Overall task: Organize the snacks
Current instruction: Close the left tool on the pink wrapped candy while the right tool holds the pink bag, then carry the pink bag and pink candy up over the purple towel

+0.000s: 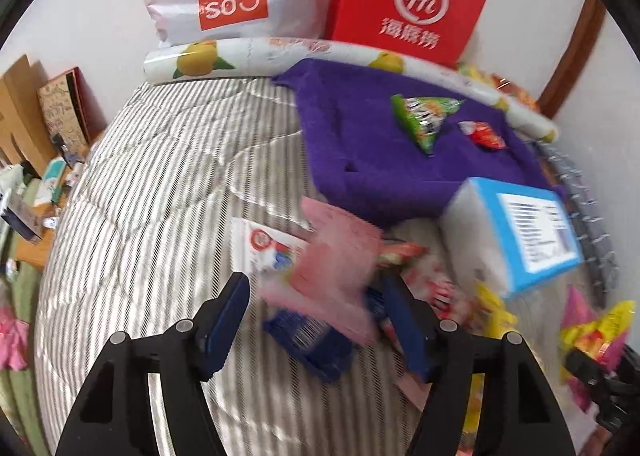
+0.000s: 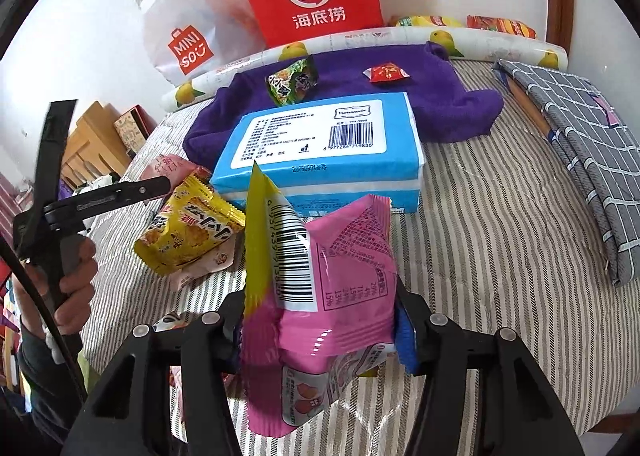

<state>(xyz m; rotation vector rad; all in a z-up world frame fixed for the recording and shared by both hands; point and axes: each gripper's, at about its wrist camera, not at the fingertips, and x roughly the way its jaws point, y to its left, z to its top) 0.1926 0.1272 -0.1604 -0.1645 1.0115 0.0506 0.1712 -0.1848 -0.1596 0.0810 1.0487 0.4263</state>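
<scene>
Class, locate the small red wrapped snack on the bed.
In the right wrist view, the small red snack lies on the purple cloth, right of the green packet, behind the blue pack.
</scene>
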